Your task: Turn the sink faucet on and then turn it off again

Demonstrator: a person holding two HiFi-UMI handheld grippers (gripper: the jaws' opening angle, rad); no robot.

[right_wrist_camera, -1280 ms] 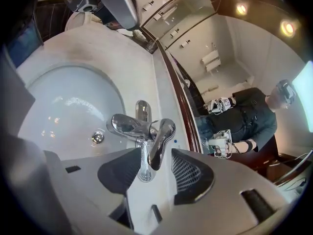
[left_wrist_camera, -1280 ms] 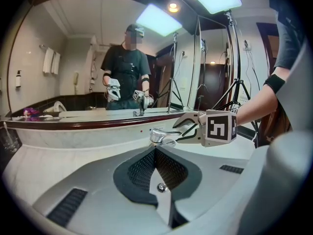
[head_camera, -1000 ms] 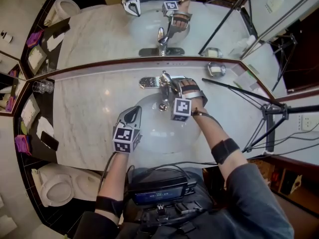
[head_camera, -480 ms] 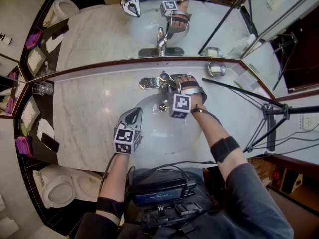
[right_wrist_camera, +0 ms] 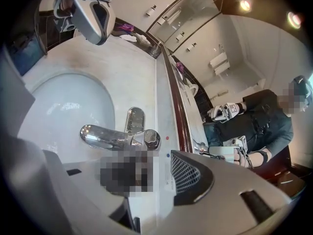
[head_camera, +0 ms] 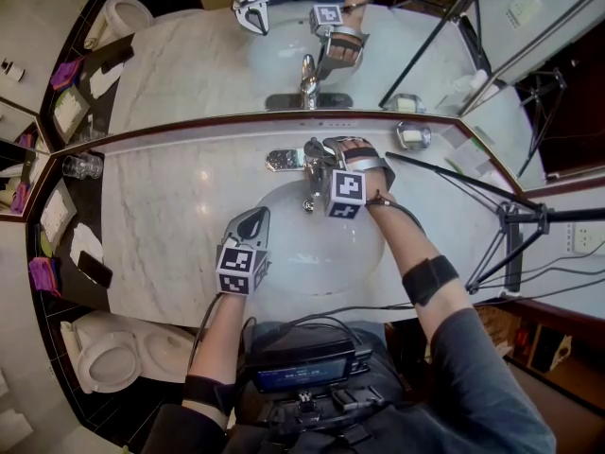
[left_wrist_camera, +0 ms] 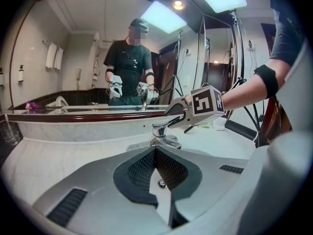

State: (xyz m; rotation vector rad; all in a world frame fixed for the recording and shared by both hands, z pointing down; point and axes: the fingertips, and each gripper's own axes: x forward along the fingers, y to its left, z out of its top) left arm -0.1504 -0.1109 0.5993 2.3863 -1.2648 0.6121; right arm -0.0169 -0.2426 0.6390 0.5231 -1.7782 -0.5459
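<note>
The chrome faucet stands behind the white basin, with its spout over the bowl and its lever cap toward the mirror. My right gripper is at the faucet with its jaws wide apart. In the right gripper view the lever lies just ahead of and between them, and the mesh pad is off the metal. I see no water stream. My left gripper hovers shut and empty over the basin's near-left rim, tips together, pointing at the faucet.
A mirror runs along the back of the marble counter. A glass tumbler stands at the far left and a soap dish at the back right. A tripod stands right of the counter, and a toilet is at lower left.
My right gripper has shifted a little toward the mirror and upward at the faucet, jaws still wide. The left gripper has stayed put.
</note>
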